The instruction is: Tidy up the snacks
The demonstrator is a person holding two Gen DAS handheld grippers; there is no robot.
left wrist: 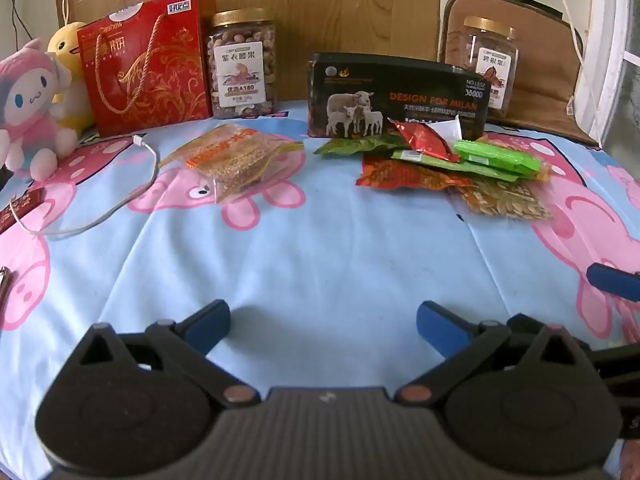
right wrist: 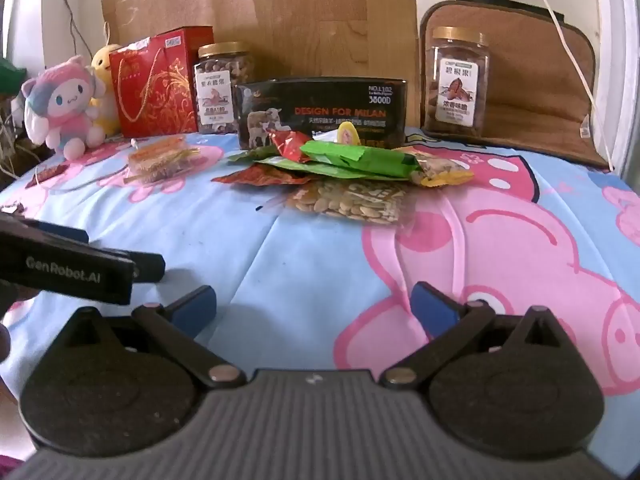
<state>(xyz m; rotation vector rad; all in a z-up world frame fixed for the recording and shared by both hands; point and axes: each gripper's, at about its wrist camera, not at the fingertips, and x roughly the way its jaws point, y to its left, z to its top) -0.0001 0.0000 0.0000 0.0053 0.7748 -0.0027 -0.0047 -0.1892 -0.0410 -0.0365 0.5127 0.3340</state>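
Observation:
A heap of snack packets (left wrist: 448,160) (right wrist: 344,176), red, green and clear, lies on the cartoon bedsheet in front of a black box (left wrist: 396,96) (right wrist: 320,110). A separate clear bag of seeds (left wrist: 236,160) (right wrist: 160,160) lies further left. Two nut jars stand at the back, one (left wrist: 242,64) (right wrist: 224,88) beside a red gift bag (left wrist: 148,64) (right wrist: 154,88), the other (left wrist: 490,64) (right wrist: 458,80) at the right. My left gripper (left wrist: 322,320) is open over bare sheet, well short of the packets. My right gripper (right wrist: 314,308) is open too, nothing between its fingers.
Plush toys (left wrist: 32,112) (right wrist: 64,104) sit at the back left. A white cable (left wrist: 120,200) trails over the sheet near a small red box (left wrist: 20,208). A brown cushion (left wrist: 536,64) (right wrist: 532,80) leans at the back right. The left gripper's body (right wrist: 68,268) shows in the right wrist view.

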